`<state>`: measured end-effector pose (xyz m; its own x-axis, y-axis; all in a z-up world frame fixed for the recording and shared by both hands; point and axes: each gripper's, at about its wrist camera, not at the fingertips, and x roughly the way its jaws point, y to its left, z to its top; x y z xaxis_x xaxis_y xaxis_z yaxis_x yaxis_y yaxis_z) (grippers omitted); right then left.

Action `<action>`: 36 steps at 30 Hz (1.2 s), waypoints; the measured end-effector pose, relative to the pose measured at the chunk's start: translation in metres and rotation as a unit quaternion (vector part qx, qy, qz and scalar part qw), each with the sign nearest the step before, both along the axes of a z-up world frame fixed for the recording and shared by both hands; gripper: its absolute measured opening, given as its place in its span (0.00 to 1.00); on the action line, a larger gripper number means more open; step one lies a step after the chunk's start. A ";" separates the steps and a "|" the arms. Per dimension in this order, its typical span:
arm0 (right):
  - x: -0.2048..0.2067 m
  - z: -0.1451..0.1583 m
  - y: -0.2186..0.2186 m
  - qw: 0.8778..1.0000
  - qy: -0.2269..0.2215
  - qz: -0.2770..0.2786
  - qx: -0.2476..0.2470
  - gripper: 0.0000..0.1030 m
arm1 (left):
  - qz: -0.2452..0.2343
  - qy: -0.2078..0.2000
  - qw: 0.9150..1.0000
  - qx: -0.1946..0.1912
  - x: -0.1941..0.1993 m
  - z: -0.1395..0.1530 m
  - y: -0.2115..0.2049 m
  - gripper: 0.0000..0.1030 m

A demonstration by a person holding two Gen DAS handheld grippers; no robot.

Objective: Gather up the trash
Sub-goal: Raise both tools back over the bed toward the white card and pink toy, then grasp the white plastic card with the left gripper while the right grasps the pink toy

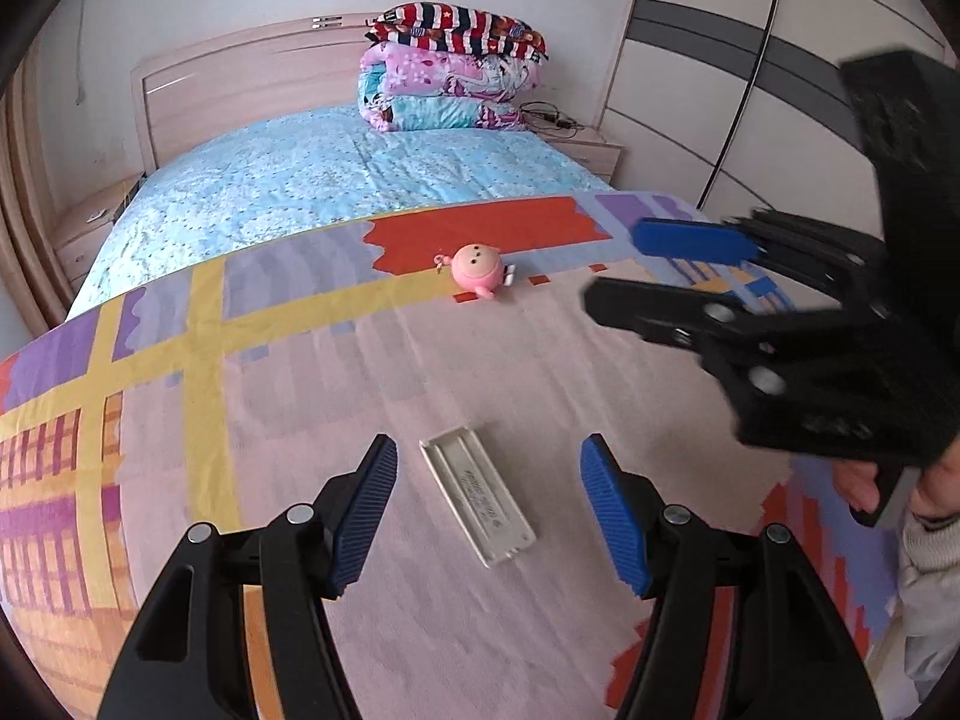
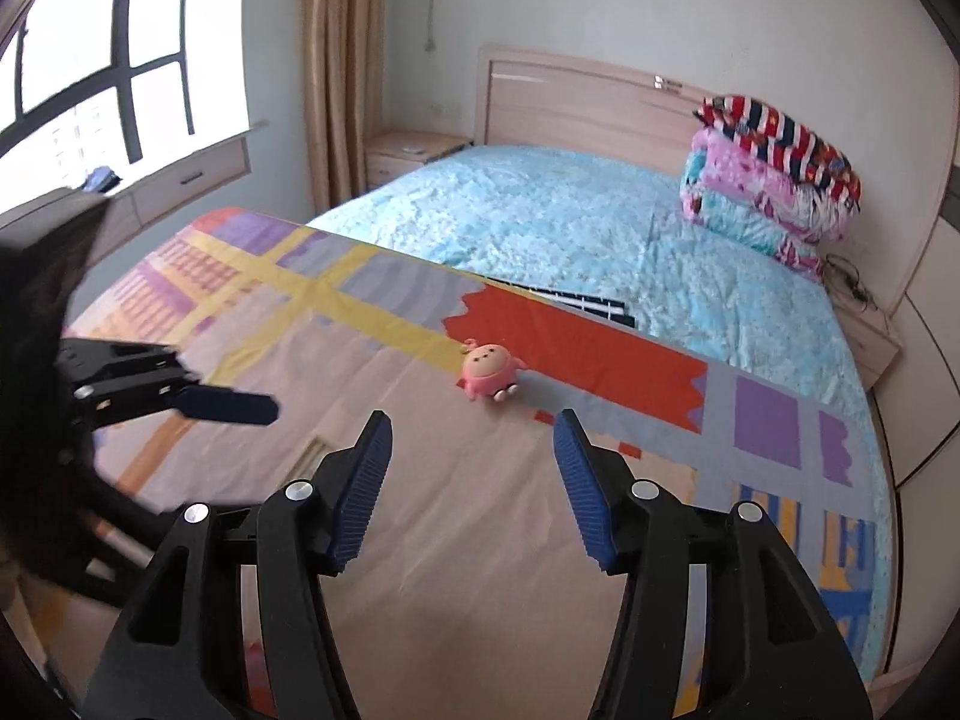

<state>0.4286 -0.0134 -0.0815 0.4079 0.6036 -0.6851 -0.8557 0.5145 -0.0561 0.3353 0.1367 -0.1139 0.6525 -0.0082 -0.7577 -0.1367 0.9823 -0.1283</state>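
Left wrist view looks along the left hand-held gripper (image 1: 487, 516), whose blue ribbed pads stand spread with nothing pinched. Between them, apart from both, a flat white plastic rectangular cover (image 1: 476, 495) lies on a multicoloured patchwork blanket (image 1: 180, 372) of pink, yellow, purple and red that covers the near part of a bed. At twelve o'clock from the cover, well apart, a small round pink toy figure (image 1: 477, 269) sits near the blanket's far edge. At two o'clock the right hand-held gripper (image 1: 651, 273) hangs over the blanket, blurred, its jaws parted and empty; a person's hand (image 1: 864, 477) grips its handle at four o'clock. Beyond the blanket a light blue floral bedspread (image 1: 312, 180) reaches a pale wooden headboard (image 1: 240, 78), where folded striped and pink quilts (image 1: 450, 69) are stacked.

Right wrist view shows the right hand-held gripper (image 2: 474, 480) spread and empty over the blanket (image 2: 420, 510), the pink toy (image 2: 491, 373) at twelve o'clock beyond its tips. The left hand-held gripper (image 2: 240, 414) shows at nine o'clock, blurred; the white cover is barely visible beneath it. A window (image 2: 108, 60) and beige curtain (image 2: 342, 72) stand at eleven o'clock.
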 end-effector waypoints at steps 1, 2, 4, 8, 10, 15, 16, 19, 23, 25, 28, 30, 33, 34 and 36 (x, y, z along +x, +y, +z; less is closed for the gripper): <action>0.006 -0.004 0.006 1.000 0.001 -0.002 -0.002 0.54 | 0.002 0.003 1.000 0.001 0.002 -0.002 0.001 0.59; 0.009 -0.005 0.008 1.000 0.003 -0.001 -0.002 0.54 | 0.004 0.005 1.000 0.003 0.003 -0.003 0.001 0.59; 0.019 -0.010 0.017 1.000 0.013 0.002 0.001 0.54 | 0.001 0.006 1.000 0.003 0.004 -0.005 0.002 0.59; 0.032 -0.019 0.029 1.000 0.024 0.000 -0.004 0.54 | -0.003 0.013 1.000 0.007 0.009 -0.010 0.002 0.59; 0.038 -0.023 0.034 1.000 0.028 -0.004 -0.008 0.54 | -0.003 0.013 1.000 0.005 0.010 -0.012 0.002 0.59; 0.040 -0.031 0.045 0.999 0.015 -0.007 -0.033 0.54 | -0.006 0.014 1.000 0.007 0.013 -0.017 -0.002 0.59; 0.041 -0.032 0.046 0.999 0.016 -0.009 -0.032 0.54 | -0.005 0.013 1.000 0.011 0.013 -0.017 -0.002 0.59; 0.047 -0.035 0.045 0.999 0.025 -0.022 -0.035 0.51 | 0.001 0.006 1.000 0.016 0.014 -0.018 -0.002 0.57; 0.051 -0.035 0.044 0.998 0.042 -0.026 -0.029 0.45 | 0.016 0.002 1.000 0.014 0.015 -0.018 0.002 0.47; 0.051 -0.035 0.047 0.998 0.047 -0.020 -0.029 0.41 | 0.015 0.001 1.000 0.014 0.015 -0.018 0.003 0.46; 0.048 -0.036 0.050 0.998 0.043 -0.018 -0.035 0.39 | 0.013 0.000 1.000 0.025 0.015 -0.018 0.000 0.40; 0.044 -0.036 0.052 0.998 0.038 -0.019 -0.039 0.35 | 0.014 -0.001 0.999 0.033 0.015 -0.018 -0.002 0.37; 0.043 -0.036 0.053 0.998 0.033 -0.023 -0.041 0.34 | 0.008 -0.001 0.999 0.042 0.017 -0.019 -0.005 0.32; 0.043 -0.036 0.052 0.998 0.035 -0.025 -0.040 0.34 | 0.008 -0.001 0.999 0.048 0.017 -0.020 -0.007 0.31; 0.044 -0.037 0.049 0.998 0.042 -0.030 -0.034 0.34 | 0.003 -0.002 0.998 0.065 0.017 -0.021 -0.012 0.31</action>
